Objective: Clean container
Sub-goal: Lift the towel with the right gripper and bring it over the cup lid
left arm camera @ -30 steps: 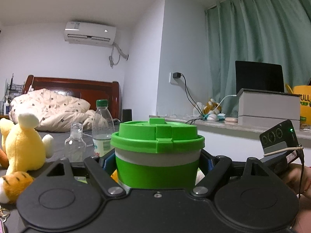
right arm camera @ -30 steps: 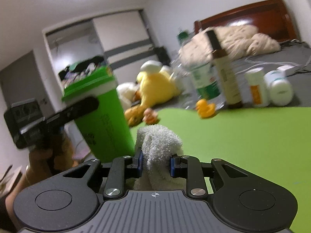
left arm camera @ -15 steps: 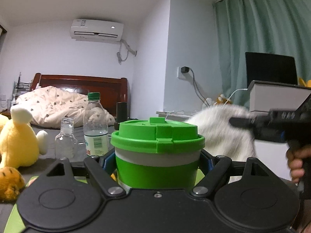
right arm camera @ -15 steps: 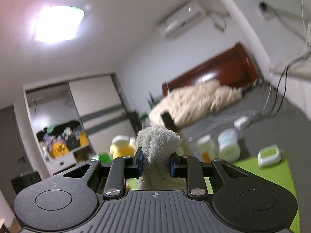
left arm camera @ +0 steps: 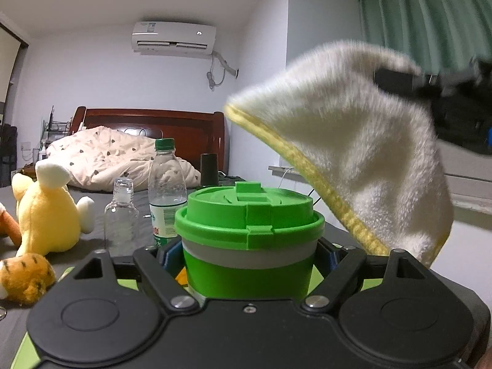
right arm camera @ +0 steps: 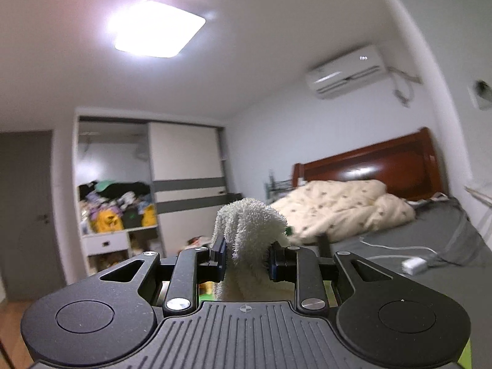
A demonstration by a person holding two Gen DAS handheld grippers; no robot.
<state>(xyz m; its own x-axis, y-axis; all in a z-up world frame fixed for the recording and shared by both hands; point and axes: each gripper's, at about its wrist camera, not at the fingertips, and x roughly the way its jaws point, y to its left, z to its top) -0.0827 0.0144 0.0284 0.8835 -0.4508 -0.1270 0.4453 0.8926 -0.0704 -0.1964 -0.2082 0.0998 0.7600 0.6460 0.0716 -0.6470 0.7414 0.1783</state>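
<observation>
1. While the left gripper [left arm camera: 249,255] grasps the green container [left arm camera: 249,240] around its body, with a blue pad pressed to each side, the cup stands upright with its long axis vertical and its lid [left arm camera: 249,212] closed on top.
2. Clenched on a bunched fold of the white cloth [right arm camera: 249,230], the right gripper [right arm camera: 247,256] sits up and to the right of the cup in the left wrist view, where it shows only as a blurred dark shape [left arm camera: 430,86].
3. From that grip the cloth [left arm camera: 353,153] hangs in a broad sheet with a yellow hem, above and right of the lid. Whether its lower corner touches the cup or the left gripper's frame cannot be told.
4. The container does not show in the right wrist view, which points level across the room toward the bed [right arm camera: 344,209], so the cup lies below the right fingers.
5. My judgement: the wipe turns on this offset. The cloth hand is the nearer one and has to come down and leftward onto the lid, while the left hand keeps the cup vertical.
</observation>
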